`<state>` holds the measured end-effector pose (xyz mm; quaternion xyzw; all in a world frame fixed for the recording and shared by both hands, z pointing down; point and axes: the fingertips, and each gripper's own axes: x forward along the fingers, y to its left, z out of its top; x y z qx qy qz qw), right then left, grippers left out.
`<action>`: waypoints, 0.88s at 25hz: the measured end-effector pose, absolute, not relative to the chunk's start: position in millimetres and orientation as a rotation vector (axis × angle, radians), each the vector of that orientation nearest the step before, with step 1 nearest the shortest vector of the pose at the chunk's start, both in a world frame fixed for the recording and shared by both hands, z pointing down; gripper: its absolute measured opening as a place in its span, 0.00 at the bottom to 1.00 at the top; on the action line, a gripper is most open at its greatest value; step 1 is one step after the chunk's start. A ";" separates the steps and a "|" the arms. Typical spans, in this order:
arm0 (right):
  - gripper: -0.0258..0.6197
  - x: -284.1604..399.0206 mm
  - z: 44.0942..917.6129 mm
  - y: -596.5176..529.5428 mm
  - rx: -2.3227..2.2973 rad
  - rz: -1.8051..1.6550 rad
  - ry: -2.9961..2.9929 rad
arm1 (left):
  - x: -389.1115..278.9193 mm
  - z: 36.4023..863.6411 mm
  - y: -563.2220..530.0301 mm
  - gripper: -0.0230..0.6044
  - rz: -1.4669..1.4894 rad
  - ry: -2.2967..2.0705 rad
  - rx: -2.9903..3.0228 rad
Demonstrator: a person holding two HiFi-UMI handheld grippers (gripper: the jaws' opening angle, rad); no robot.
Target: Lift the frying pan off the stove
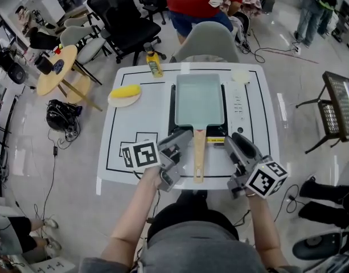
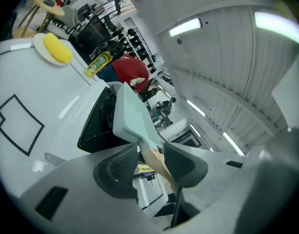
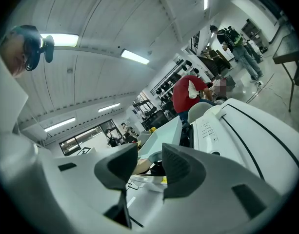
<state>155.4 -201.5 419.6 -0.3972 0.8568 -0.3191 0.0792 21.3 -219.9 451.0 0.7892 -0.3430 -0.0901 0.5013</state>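
Frying pan [image 1: 199,99] being borne by the stove [image 1: 238,104].
Its wooden handle [image 1: 198,155] is being framed, unpinched, by the left gripper's [image 2: 149,155] wide jaws; the right gripper [image 3: 149,162] is being held parted, empty.

The head view looks steeply down from high above the white table [image 1: 124,118]. Both gripper views sit low and close at the table's near edge and look across it. All three views show the frying pan [image 1: 199,99] near mid-frame.
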 end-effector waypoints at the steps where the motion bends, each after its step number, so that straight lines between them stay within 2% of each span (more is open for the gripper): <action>1: 0.27 155.5 419.7 -201.2 -1.194 -0.957 2.562 | 22.4 452.7 -220.7 0.29 -0.236 -0.801 1.879; 10: 0.27 158.7 421.7 -200.5 -1.236 -0.967 2.534 | 44.6 466.4 -225.3 0.33 -0.343 -0.535 1.662; 22: 0.27 161.5 424.8 -196.5 -1.267 -0.995 2.501 | 80.1 470.9 -230.2 0.33 -0.302 -0.357 1.569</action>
